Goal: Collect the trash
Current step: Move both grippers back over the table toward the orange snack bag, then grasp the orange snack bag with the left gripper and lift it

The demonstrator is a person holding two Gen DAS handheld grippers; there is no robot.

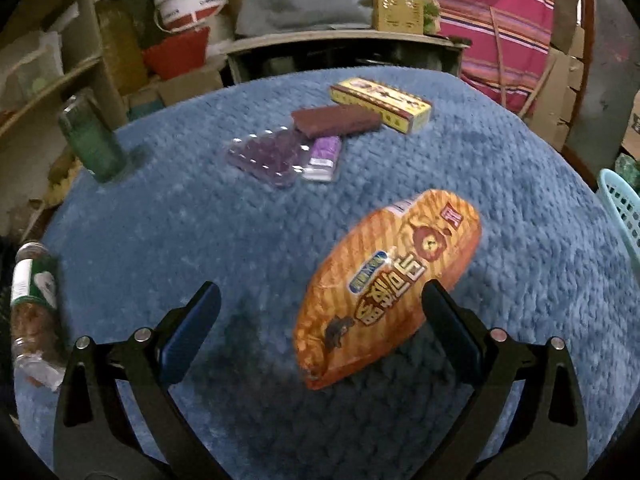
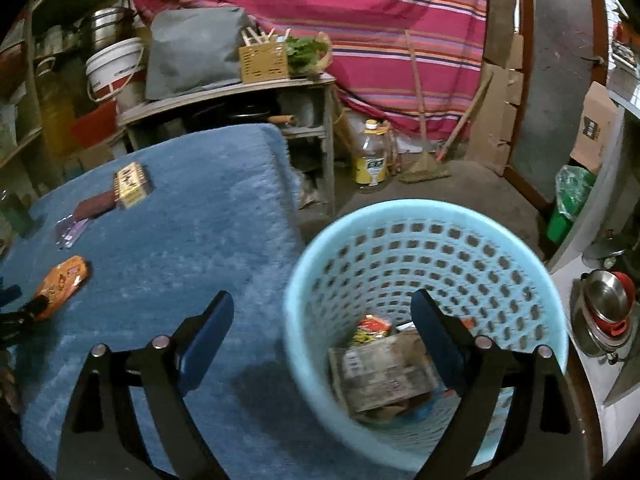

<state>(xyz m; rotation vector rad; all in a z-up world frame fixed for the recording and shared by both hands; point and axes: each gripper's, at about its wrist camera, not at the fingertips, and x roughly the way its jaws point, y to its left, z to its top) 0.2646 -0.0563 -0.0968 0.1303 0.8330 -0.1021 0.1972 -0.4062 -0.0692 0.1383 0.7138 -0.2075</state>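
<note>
While both tools gape wide: glossy orange packet on nubby blue cloth; perforated basket.

The snack bag between the fingers is orange with stripes. The tabletop is fuzzy blue. The basket is light blue with little square holes. The cloth far past the fingers is pink with stripes.

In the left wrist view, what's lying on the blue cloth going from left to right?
Brown-filled bottle on its side → upright green bottle → clear purple blister tray → orange snack bag → light blue basket's rim at the right edge, beside the cloth rather than on it.
</note>
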